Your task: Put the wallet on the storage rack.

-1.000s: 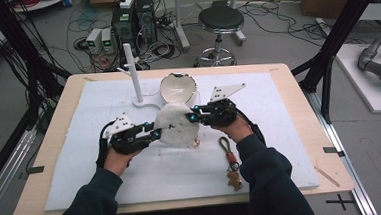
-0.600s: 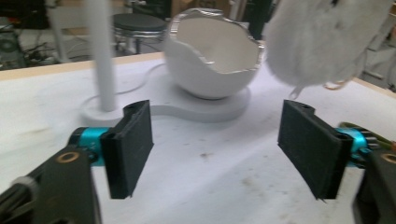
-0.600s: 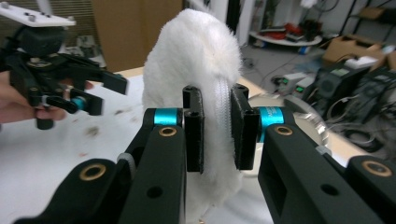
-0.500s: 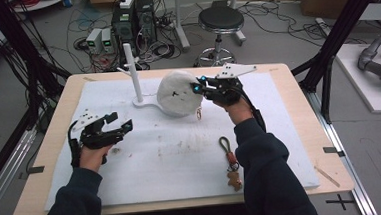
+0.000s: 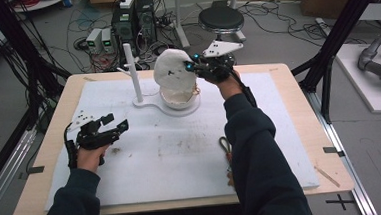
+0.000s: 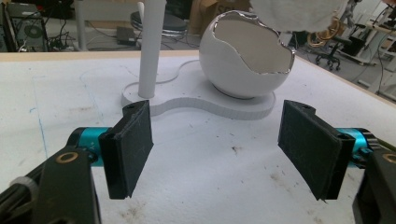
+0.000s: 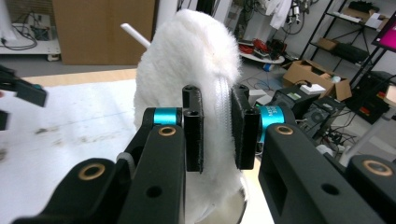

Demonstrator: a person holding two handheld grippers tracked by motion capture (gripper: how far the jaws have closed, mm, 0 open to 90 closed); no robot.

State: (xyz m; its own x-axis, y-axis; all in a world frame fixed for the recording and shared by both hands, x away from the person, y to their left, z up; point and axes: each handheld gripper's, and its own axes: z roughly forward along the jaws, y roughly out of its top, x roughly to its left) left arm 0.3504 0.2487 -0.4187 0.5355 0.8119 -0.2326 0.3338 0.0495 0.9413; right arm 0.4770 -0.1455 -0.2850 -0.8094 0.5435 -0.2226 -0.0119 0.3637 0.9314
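My right gripper (image 5: 192,67) is shut on a white fluffy pouch (image 5: 173,71), holding it upright in the air just above the white eggshell-shaped bowl (image 5: 180,99). In the right gripper view the pads (image 7: 194,128) pinch the pouch's zip edge (image 7: 187,60). Something gold (image 5: 196,91) dangles beneath the pouch. My left gripper (image 5: 119,126) hovers over the mat at the left; its jaws have just been opening and nothing is between them. In the left gripper view the left gripper (image 6: 219,149) faces the bowl (image 6: 243,60) and the white post (image 6: 152,46).
The bowl and post (image 5: 132,73) share a white base (image 5: 148,104) at the back of the white mat (image 5: 172,173). A brown strap with a ring (image 5: 226,148) lies by the right forearm. Black frame poles (image 5: 325,54) flank the table; computers and a stool stand behind it.
The right gripper carried the pouch from mid-table back and up over the bowl. The left gripper let go of the pouch, opened and pulled away to the left.
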